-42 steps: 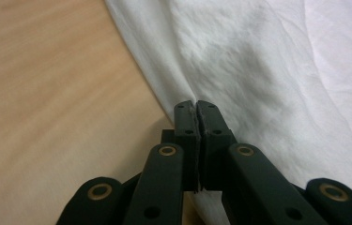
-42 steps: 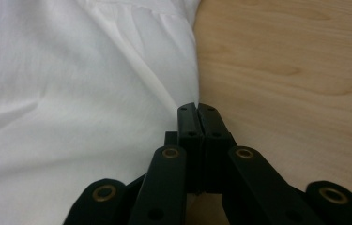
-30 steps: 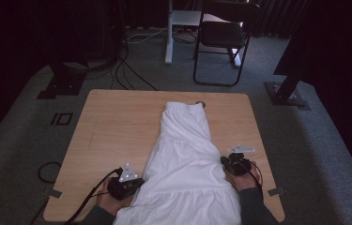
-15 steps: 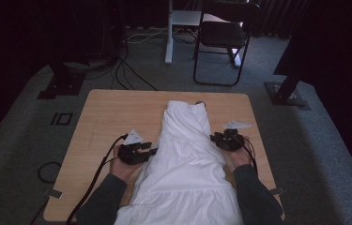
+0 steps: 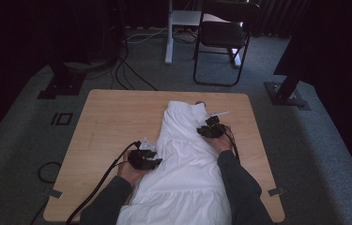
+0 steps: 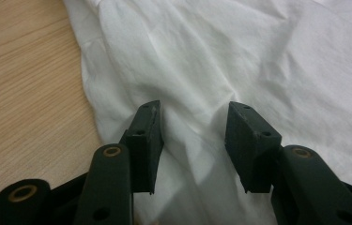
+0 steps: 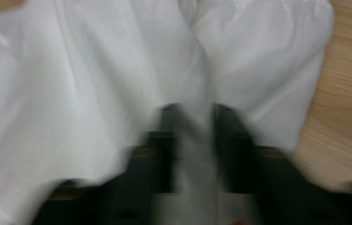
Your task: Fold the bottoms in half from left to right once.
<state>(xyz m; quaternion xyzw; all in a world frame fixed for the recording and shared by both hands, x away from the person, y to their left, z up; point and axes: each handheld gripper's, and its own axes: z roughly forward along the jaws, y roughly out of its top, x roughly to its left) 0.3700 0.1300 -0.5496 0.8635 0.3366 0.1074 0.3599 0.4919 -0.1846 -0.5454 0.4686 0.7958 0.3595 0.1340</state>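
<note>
A white garment lies lengthwise down the middle of the wooden table, its narrow end far from me. At its left edge my left gripper rests on the cloth. In the left gripper view that gripper has just been opening; its jaws stand apart over wrinkled cloth, not pressing it. My right gripper sits at the right edge near the narrow end. In the blurred right gripper view that gripper has just been closing, and a fold of cloth is pinched between the jaws.
Bare wood lies left of the garment and in a strip along its right. Behind the table stand a black chair and a white desk leg. Cables cross the carpet, and black stand bases flank the table.
Both hands slid away from the near edge along the garment's sides, the right one farther toward the narrow end. The left jaws spread apart; the right jaws opened, then closed on a fold.
</note>
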